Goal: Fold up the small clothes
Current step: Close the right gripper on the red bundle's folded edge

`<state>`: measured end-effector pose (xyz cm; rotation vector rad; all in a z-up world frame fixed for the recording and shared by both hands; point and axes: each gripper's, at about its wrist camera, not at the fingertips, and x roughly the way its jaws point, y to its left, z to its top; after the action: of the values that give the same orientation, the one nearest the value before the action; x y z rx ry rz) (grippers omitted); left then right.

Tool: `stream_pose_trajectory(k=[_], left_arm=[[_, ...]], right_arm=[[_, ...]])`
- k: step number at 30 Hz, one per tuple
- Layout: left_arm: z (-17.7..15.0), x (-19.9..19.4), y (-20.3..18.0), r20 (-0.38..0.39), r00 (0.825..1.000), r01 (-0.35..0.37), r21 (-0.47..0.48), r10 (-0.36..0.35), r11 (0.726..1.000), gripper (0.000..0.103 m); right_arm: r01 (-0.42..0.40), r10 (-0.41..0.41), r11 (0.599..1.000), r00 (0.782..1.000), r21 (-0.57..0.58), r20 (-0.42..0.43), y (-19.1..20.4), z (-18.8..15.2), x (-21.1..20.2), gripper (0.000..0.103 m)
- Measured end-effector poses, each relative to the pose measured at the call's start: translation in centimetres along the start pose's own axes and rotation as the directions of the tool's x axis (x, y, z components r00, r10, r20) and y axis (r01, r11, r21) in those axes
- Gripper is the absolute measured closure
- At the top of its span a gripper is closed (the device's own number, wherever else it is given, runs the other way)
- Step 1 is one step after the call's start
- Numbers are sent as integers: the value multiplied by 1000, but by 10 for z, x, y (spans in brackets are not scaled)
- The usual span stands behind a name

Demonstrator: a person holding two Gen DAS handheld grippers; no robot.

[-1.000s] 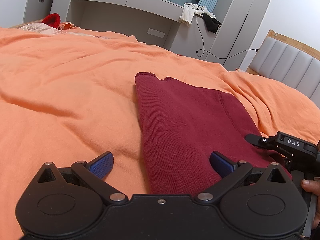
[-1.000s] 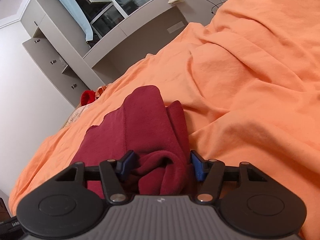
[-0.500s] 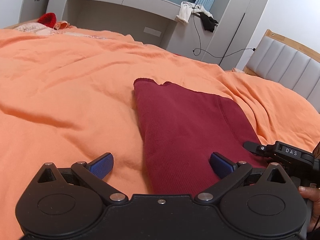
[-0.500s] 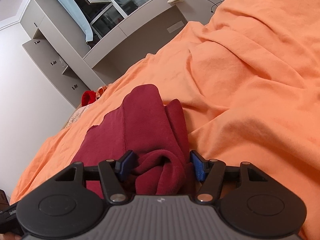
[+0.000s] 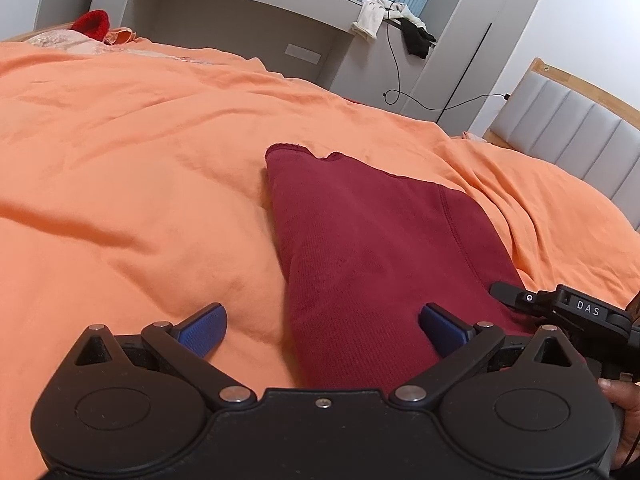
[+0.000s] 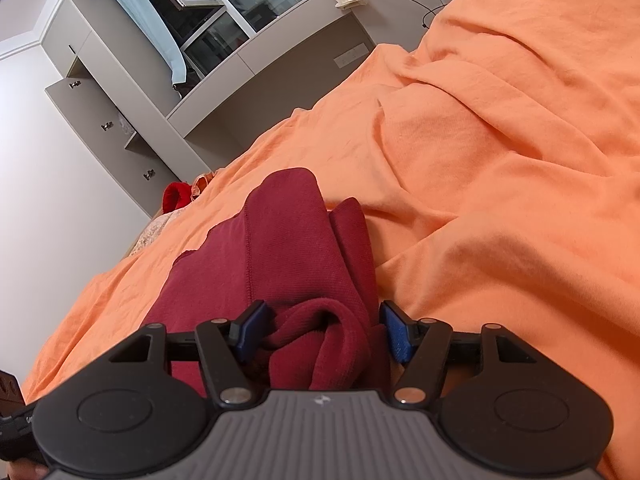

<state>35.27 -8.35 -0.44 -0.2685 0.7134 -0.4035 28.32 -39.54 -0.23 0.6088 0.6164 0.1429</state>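
A dark red knit garment (image 5: 372, 248) lies folded lengthwise on the orange bedcover (image 5: 140, 160). My left gripper (image 5: 322, 330) hovers open at its near end. The garment's left edge runs between the blue pads (image 5: 204, 328), and neither pad touches it. In the right wrist view the same garment (image 6: 280, 240) stretches away, with a bunched end (image 6: 324, 340) lying between the fingers of my right gripper (image 6: 324, 332). Those jaws stand apart, with a slim gap at the right pad (image 6: 396, 338). The right gripper's black body (image 5: 576, 312) shows at the garment's right side.
A padded headboard (image 5: 568, 132) stands at the right. Grey built-in cabinets and a window ledge (image 5: 304, 12) with a white cloth, a dark cloth and a cable lie beyond the bed. A red item (image 5: 94, 24) sits on the bed's far left. A hand (image 5: 624, 400) holds the right gripper.
The right gripper's jaws have spread slightly and the bunched fabric between them has slackened. The left gripper's view has shifted only a little.
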Motion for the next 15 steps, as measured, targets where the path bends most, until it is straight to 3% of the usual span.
stream_pose_trajectory(k=[15], left_arm=[[6,14,3,-33,999,30,-31,-31,999,0]], right_arm=[[26,-25,999,999,32,-26,8,5,3,37]])
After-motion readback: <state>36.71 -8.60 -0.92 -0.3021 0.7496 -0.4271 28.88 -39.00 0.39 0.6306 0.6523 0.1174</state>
